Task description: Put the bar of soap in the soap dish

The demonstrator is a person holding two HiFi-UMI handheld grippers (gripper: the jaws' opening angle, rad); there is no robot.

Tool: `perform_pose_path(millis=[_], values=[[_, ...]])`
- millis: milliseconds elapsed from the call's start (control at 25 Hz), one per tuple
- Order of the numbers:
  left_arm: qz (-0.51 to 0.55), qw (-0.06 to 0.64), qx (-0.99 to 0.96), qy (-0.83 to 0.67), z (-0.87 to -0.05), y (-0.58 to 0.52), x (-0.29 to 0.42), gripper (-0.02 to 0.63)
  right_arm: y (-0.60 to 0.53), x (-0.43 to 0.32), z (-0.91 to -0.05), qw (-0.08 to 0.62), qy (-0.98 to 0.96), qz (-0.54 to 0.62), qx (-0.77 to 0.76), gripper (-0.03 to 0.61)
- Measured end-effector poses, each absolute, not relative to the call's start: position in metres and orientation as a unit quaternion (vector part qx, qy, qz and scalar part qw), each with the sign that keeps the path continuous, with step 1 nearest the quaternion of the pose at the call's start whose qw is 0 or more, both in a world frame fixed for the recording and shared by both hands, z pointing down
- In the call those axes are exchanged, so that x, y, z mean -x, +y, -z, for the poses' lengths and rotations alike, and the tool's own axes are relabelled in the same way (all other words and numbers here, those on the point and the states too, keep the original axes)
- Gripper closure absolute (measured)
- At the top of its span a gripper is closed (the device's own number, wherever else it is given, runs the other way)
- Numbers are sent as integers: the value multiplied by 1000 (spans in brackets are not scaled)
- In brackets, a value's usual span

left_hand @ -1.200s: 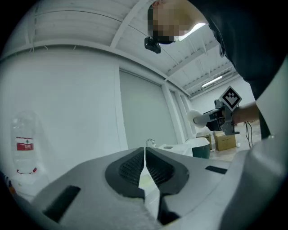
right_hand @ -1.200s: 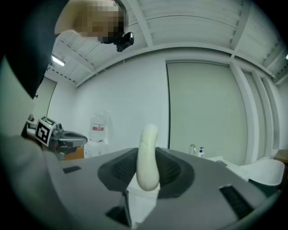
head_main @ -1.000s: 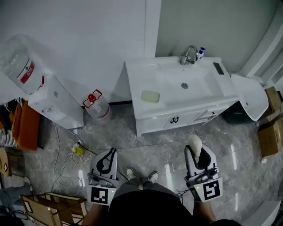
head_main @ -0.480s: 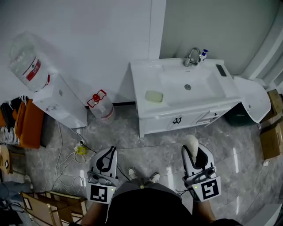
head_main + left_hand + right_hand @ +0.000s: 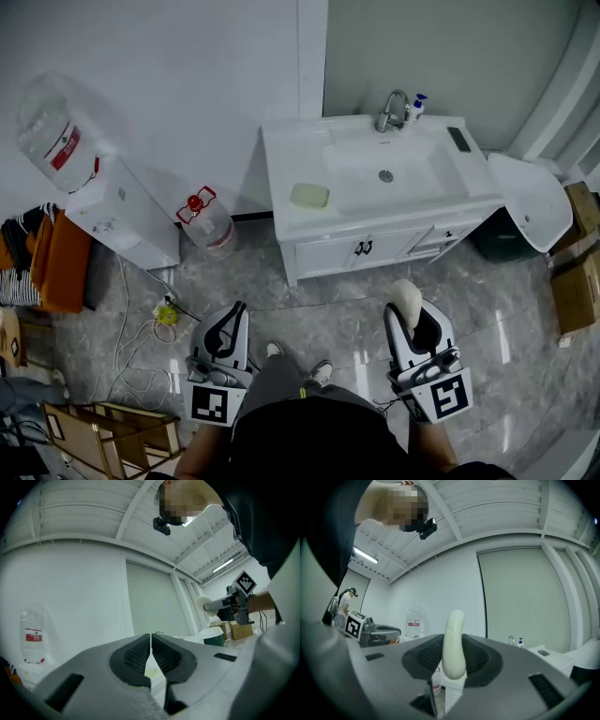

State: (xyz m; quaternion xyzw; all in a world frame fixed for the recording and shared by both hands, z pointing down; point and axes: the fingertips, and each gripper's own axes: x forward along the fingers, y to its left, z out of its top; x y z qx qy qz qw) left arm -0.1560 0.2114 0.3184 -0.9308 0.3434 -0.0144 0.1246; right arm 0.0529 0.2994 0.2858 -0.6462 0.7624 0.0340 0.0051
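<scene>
- The right claw point(image 5: 411, 311) is clamped on the soap point(image 5: 406, 296), a pale bar set on edge between the jaws with its end sticking out past the tips.
- The left claw point(image 5: 234, 314) has its jaws together, with nothing between them.
- Both claws are held over the grey floor point(image 5: 319, 309) on the near side, well apart from the worktop point(image 5: 281, 155).
- The green dish point(image 5: 309, 195) lies on the far worktop, just left of the basin point(image 5: 412, 173).
</scene>
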Motion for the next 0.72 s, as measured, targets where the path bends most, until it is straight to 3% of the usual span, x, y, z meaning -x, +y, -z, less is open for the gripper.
perform_pose_path(millis=[720], values=[[-38,124,926,355,-314,179,112,584,305,-86,-317,-21,758,1,652,456]])
